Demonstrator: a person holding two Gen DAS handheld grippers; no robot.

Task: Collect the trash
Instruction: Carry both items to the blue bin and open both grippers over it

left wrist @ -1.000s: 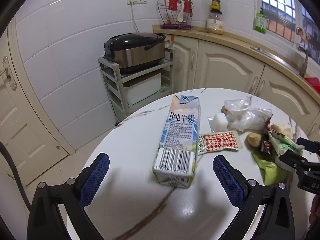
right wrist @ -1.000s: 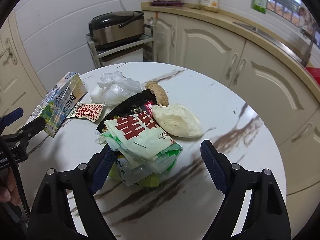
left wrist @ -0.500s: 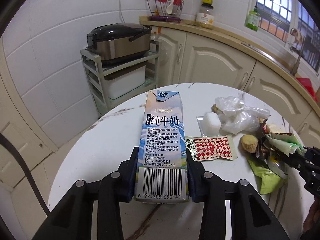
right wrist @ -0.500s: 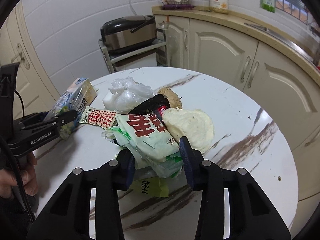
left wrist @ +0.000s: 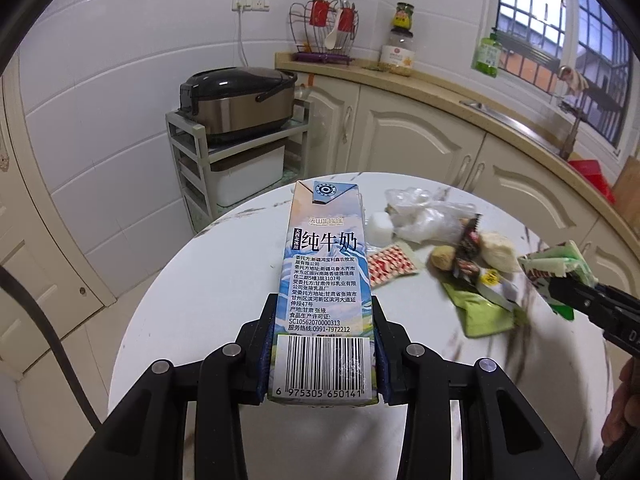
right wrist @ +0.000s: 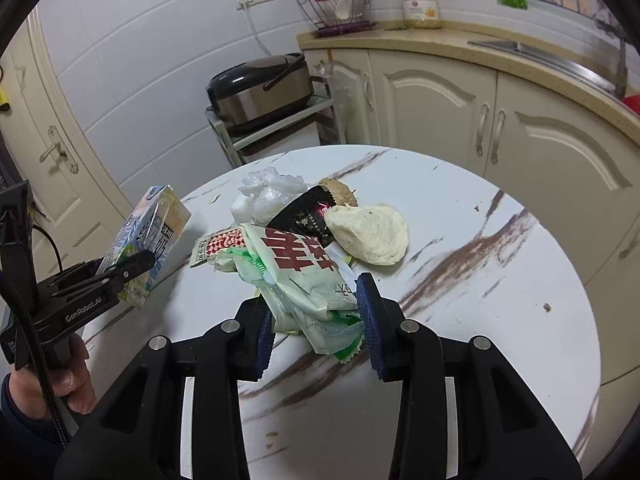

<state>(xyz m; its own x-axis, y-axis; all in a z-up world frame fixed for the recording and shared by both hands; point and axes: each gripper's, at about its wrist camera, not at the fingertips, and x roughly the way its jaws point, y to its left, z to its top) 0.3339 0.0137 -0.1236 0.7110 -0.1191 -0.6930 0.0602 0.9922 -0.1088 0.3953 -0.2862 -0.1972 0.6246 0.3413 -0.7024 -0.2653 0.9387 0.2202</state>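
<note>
My left gripper [left wrist: 322,350] is shut on a blue and white milk carton [left wrist: 326,280] and holds it lifted above the round marble table [left wrist: 208,300]; it also shows in the right wrist view [right wrist: 150,240]. My right gripper [right wrist: 316,320] is shut on a bunch of green and white snack wrappers [right wrist: 304,272], raised off the table; they also show in the left wrist view [left wrist: 556,268]. On the table lie a red checkered sachet [left wrist: 390,266], a clear plastic bag [right wrist: 272,192], a black wrapper [right wrist: 304,216], a pale bun [right wrist: 368,234] and a green wrapper [left wrist: 480,312].
A rice cooker [left wrist: 236,98] sits on a grey shelf rack behind the table. Cream cabinets [right wrist: 440,96] with a counter run along the back and right. A door [right wrist: 52,140] is at the left. Brown smears mark the table's right side [right wrist: 472,252].
Both grippers closed: the left on the milk carton, the right on the wrapper bunch. Both loads have since risen off the table.
</note>
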